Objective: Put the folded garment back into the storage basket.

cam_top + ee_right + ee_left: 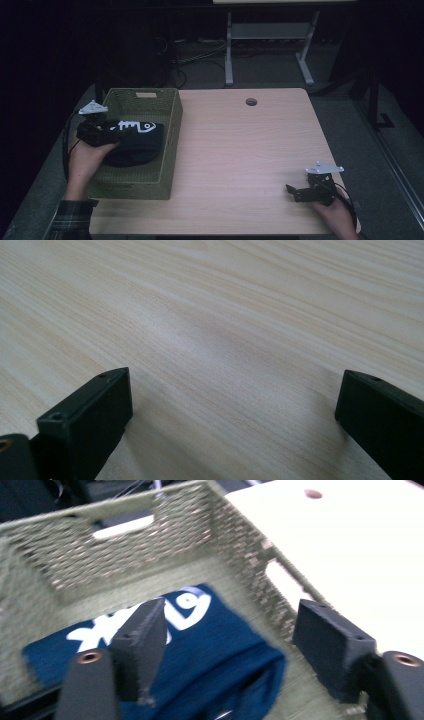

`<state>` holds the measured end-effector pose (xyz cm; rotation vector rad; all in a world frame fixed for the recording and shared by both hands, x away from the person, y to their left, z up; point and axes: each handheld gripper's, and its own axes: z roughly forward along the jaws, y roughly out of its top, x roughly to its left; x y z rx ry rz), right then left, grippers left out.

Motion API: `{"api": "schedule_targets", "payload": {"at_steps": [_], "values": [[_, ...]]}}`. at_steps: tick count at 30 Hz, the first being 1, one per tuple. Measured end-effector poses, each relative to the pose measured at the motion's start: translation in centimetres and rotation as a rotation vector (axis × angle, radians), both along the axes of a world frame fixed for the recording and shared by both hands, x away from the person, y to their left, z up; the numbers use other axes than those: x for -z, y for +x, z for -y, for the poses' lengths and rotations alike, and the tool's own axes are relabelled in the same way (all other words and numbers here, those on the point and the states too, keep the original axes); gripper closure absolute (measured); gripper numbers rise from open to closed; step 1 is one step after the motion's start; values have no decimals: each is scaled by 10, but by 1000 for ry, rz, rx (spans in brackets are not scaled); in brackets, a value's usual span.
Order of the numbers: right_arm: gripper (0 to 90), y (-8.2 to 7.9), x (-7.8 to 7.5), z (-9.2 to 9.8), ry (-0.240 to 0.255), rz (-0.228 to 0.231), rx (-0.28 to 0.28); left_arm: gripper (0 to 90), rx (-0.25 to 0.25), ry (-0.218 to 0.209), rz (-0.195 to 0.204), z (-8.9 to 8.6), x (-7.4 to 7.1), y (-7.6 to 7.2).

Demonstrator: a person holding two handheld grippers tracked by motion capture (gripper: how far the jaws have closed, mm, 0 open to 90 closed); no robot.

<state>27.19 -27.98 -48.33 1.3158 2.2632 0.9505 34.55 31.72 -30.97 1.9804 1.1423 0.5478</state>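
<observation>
A green woven basket (170, 132) stands at the left edge of the light wooden surface (250, 150), reaching from the far left corner almost to the near edge. Inside the basket lies a folded dark blue cloth (137, 145) with white print on it, resting on the basket floor about in the middle. The left tongs (122, 131) are held over the left wall of the basket and point across the cloth; in the left gripper view their jaws stand wide apart above the cloth (200, 650) and hold nothing, though the view is blurred and I cannot tell if one jaw touches the fabric. The basket wall (245, 555) with a handle slot is just beside the right jaw. The right tongs (295, 192) rest near the near right corner of the surface, well apart from the basket. Their jaws are also wide open and empty, just over the bare wood (225, 330).
</observation>
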Motion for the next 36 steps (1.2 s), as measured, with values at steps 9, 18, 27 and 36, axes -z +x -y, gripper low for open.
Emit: {"api": "schedule_targets", "payload": {"at_steps": [9, 18, 27, 36], "values": [[13, 0, 0, 0, 0, 0, -1, 180, 127, -45, 9, 66, 9, -15], [13, 0, 0, 0, 2, -2, 0, 172, 237, -71, -13, 131, 32, -23], [12, 0, 0, 0, 2, -1, 1, 170, 282, -103, 16, 166, 43, -42], [13, 0, 0, 0, 1, -1, -1, 169, 349, -98, -21, 193, 66, -59]]}}
